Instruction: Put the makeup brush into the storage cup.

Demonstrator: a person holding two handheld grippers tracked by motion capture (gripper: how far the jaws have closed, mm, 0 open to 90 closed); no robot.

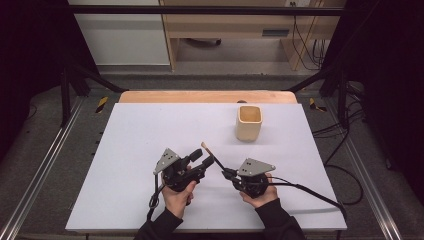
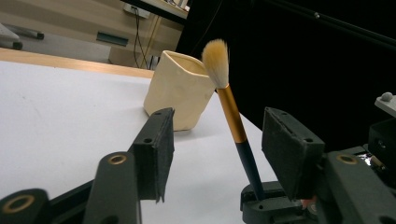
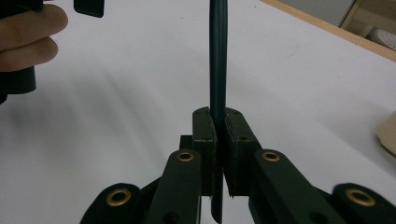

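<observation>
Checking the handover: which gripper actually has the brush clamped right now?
The right gripper: shut on the brush handle. The left gripper only straddles it, not touching.

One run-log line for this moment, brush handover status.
right gripper: shut on brush handle | left gripper: open, jaws either side of brush, not touching | cup: upright, behind | stage: handover pending

matt ceramic-looking cup [image 2: 175, 91], soft-bristle brush [image 2: 227, 105] w/ gold metal ferrule

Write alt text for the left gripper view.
A makeup brush with a pale tuft, gold ferrule and dark handle stands tilted between the left claw's two open black jaws, its lower end clamped in the right claw. Behind it, a cream cup sits on the white table.
</observation>
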